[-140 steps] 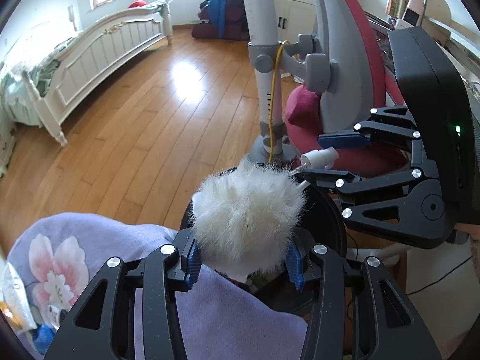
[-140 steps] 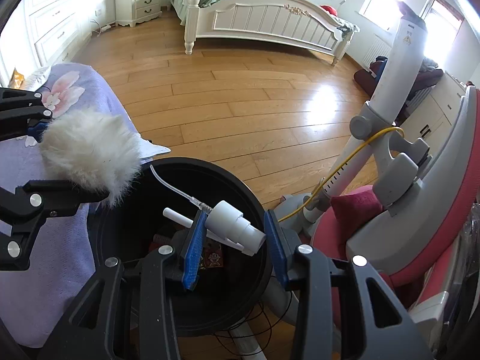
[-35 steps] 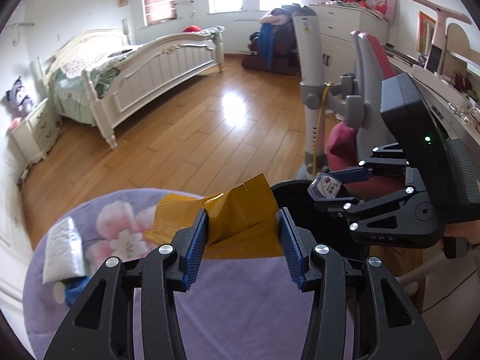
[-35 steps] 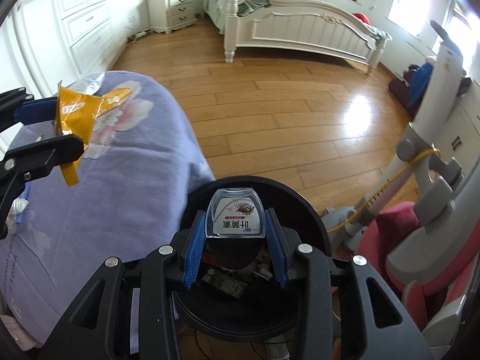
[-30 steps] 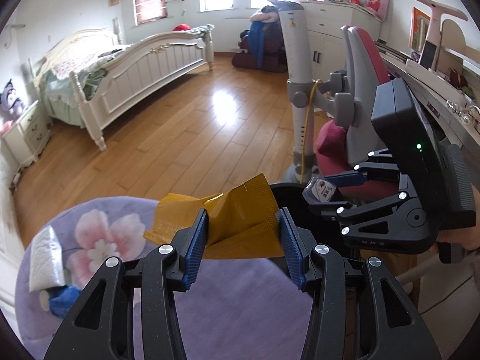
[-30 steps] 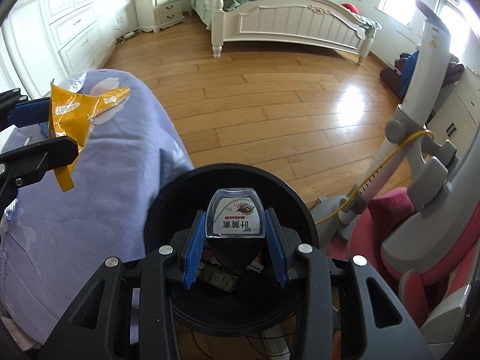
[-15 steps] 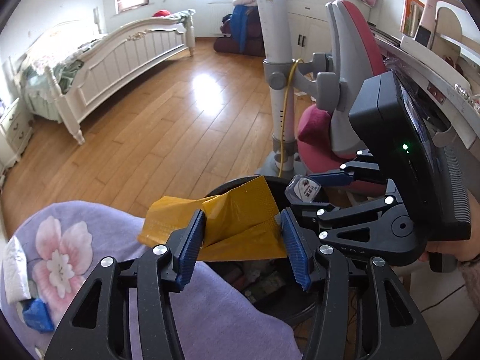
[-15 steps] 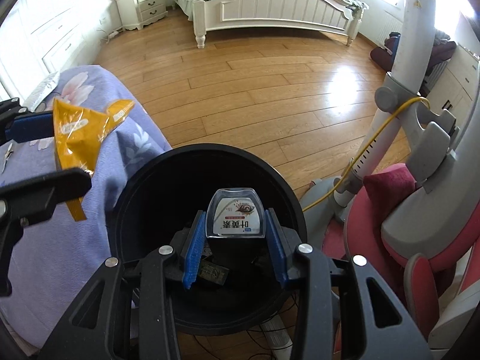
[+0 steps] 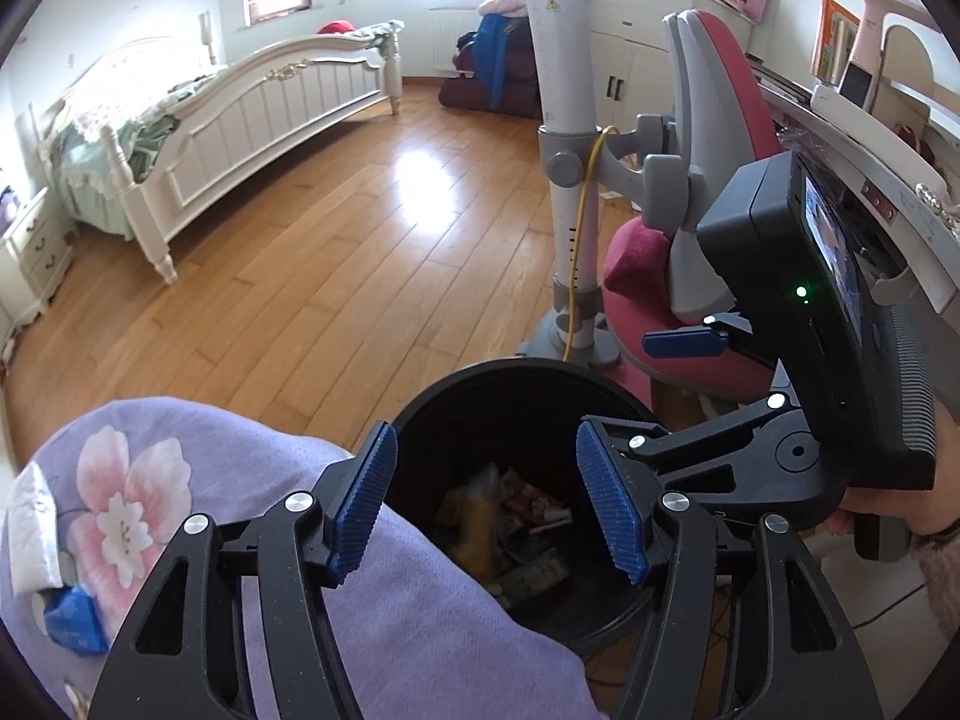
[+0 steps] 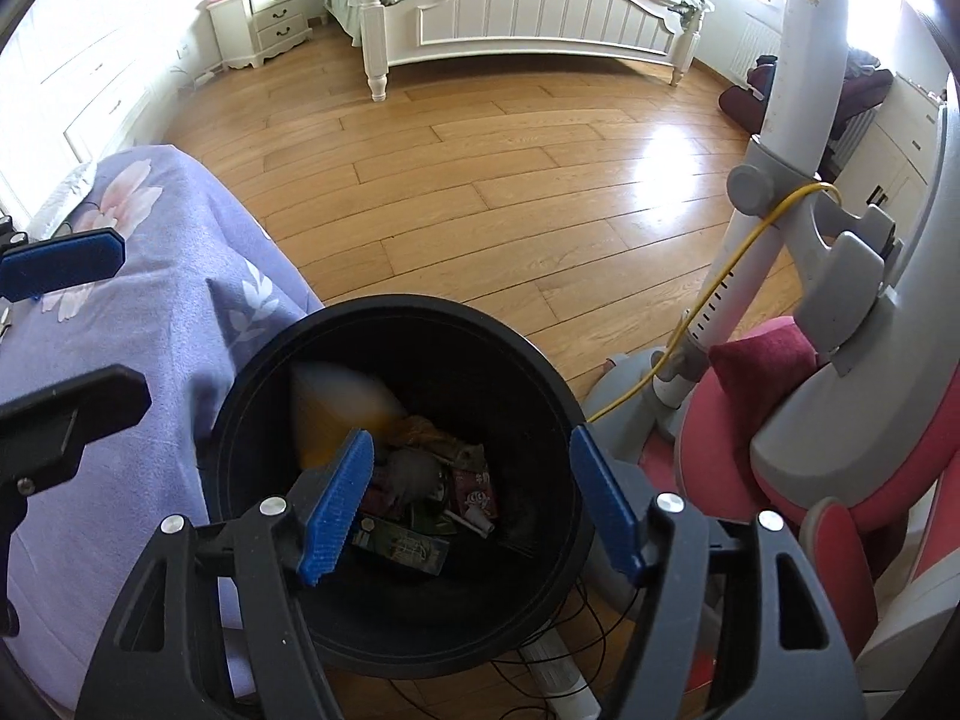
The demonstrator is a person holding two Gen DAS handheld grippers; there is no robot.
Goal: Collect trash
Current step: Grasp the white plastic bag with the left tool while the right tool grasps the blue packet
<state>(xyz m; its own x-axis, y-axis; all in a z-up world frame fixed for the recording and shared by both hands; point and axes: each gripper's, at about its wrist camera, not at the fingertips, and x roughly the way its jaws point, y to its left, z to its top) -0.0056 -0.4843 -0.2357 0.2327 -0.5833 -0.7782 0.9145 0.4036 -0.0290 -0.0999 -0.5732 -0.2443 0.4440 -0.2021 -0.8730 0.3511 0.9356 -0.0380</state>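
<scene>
The left gripper (image 9: 486, 504) hangs over the round black plastic trash bin (image 9: 420, 420) with its blue ribbed jaws spread wide and nothing between them. The right gripper (image 10: 471, 507) is above the same bin, jaws likewise wide apart and empty; in the left wrist view it sits at the bin's right rim (image 9: 648, 396), held by a hand (image 9: 882, 507) at the frame's right edge.

Inside the bin, on its floor, lies a heap of mixed trash (image 10: 420, 492): printed wrappers, a small green carton, a grey crumpled piece and a white tube-like bit. A blurred yellow-orange wrapper (image 10: 336, 408) shows against the bin's inner left wall, just above that heap; its outline is too smeared to tell whether it rests on anything.

The bin stands on the wooden plank floor (image 10: 480, 180), pressed against the right edge of a surface covered in a lilac cloth with pink flowers (image 9: 180, 480). Near the cloth's far left edge lie a white crinkled packet (image 9: 30, 528) and a small blue wrapper (image 9: 72, 624) just beside it. Behind the bin stands a grey and pink swivel chair (image 9: 708, 192) with a yellow cable along its post, and a white bed (image 10: 528, 0) lies across the room.
</scene>
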